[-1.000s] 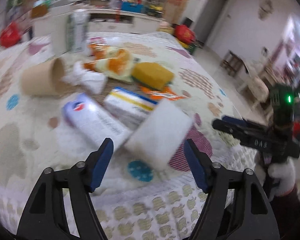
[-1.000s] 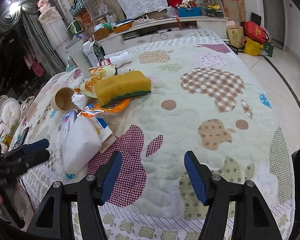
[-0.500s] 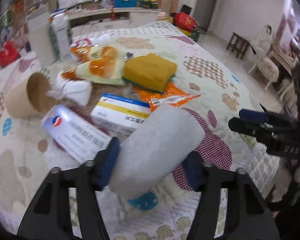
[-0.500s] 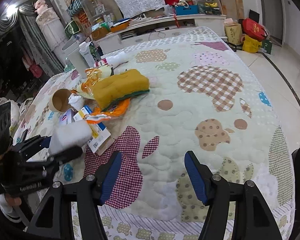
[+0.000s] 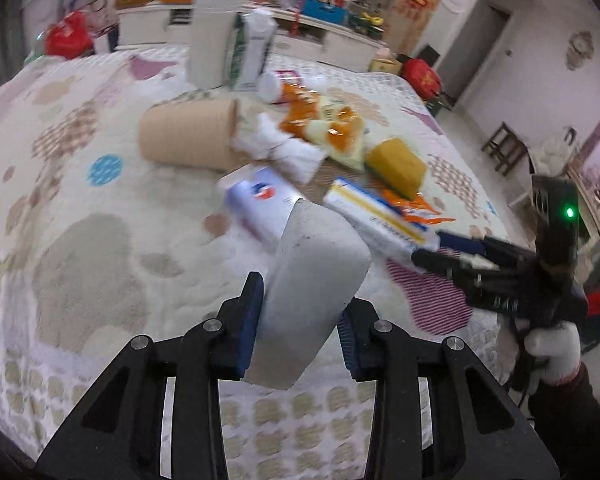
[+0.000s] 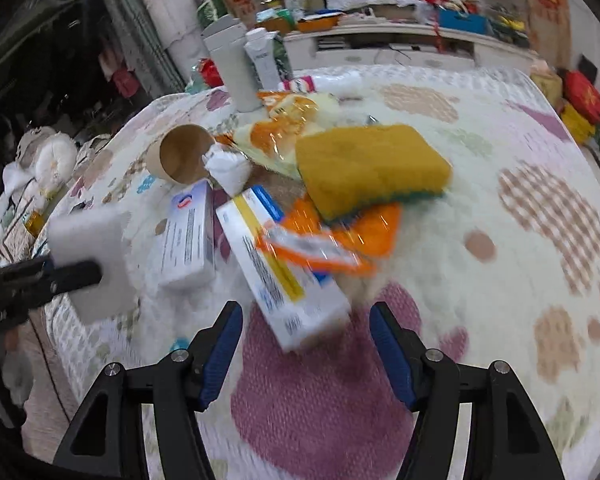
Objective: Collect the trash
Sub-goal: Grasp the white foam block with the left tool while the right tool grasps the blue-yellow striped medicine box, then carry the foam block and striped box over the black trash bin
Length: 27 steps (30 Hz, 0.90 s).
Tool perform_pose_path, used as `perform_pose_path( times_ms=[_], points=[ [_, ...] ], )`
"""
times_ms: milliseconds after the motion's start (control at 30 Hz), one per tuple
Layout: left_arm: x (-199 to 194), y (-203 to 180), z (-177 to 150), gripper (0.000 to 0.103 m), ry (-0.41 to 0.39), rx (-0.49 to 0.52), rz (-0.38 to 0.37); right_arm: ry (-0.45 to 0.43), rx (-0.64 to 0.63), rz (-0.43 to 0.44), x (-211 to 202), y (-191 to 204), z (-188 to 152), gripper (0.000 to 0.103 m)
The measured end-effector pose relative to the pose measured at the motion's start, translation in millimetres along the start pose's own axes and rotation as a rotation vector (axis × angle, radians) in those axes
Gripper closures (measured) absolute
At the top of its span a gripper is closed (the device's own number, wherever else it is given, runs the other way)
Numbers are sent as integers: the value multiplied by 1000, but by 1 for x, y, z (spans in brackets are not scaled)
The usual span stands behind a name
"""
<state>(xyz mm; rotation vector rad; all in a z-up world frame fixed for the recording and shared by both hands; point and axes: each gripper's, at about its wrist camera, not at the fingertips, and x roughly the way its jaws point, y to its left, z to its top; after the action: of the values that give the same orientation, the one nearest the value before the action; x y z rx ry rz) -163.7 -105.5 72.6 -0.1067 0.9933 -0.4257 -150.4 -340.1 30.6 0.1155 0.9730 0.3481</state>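
My left gripper (image 5: 300, 320) is shut on a white foam block (image 5: 314, 280) and holds it above the quilt; the block also shows in the right wrist view (image 6: 90, 256). My right gripper (image 6: 306, 344) is open, its fingers on either side of the near end of a white box with a yellow and blue stripe (image 6: 280, 272). Beside that box lie a white and purple box (image 6: 186, 236), an orange wrapper (image 6: 332, 236), a yellow sponge (image 6: 372, 168), a crumpled tissue (image 6: 228, 168) and a tipped paper cup (image 6: 180, 154).
The trash lies on a quilted bed cover (image 6: 520, 240) with coloured patches. Tall white containers (image 5: 214, 40) stand at the far side. The bed edge (image 5: 180, 400) is right below my left gripper. Furniture and shelves fill the background.
My left gripper shut on the foam block and lifted it off the quilt. My right gripper moved forward and left up to the striped box.
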Motion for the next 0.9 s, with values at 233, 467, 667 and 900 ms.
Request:
perform_pose_path(
  times_ms=[233,467,667,900],
  points=[
    [1,16,-10,70,18,-63,-17,10,-79,10,30,13,12,52],
    [20,20,-10,69,33,-105,0,52,-23,38,-15,4,-32,62],
    [26,19,-9,70,22,-121,-4,58,-3,-58,-44,-14,-62,33],
    [17,1,-8,71,21,-77,-20,17,-58,-97,-25,2,-46,42]
  ],
)
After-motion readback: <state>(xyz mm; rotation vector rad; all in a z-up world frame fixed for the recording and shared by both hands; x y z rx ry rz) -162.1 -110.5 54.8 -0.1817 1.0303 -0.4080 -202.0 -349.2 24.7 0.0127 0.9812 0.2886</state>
